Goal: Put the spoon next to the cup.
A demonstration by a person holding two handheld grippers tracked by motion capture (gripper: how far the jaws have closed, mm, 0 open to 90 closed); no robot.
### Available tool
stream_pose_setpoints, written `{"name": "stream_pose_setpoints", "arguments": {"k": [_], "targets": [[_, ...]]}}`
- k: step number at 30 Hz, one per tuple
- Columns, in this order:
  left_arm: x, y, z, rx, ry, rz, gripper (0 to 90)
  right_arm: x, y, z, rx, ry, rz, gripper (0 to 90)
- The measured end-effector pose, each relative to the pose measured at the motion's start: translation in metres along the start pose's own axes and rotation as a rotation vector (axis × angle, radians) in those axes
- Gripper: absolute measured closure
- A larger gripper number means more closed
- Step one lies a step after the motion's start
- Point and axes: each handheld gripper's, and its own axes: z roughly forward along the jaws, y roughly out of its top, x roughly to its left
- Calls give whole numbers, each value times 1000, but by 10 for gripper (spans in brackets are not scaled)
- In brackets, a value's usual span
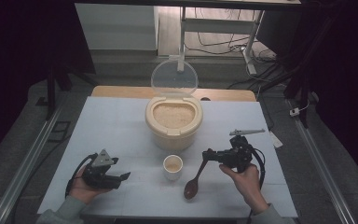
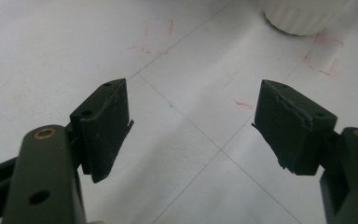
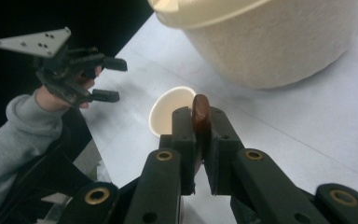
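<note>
Rice bin [image 1: 173, 122], cup [image 1: 173, 166] block centre; table [image 1: 112, 126] sides free.

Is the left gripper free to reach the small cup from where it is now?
Probably yes. The left gripper has open, empty jaws, and only bare table lies between it and the cup. The spoon held by the right gripper hangs on the cup's far side.
</note>
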Motion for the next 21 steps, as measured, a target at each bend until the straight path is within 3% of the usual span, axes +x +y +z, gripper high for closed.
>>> {"name": "stream_pose_setpoints", "arguments": {"k": [12,21], "targets": [[0,0,0,3,0,2,260,-12,3,24,36,-15,0,807],[0,0,1,6,-2,3,260,-36,1,39,38,-62,-5,743]]}}
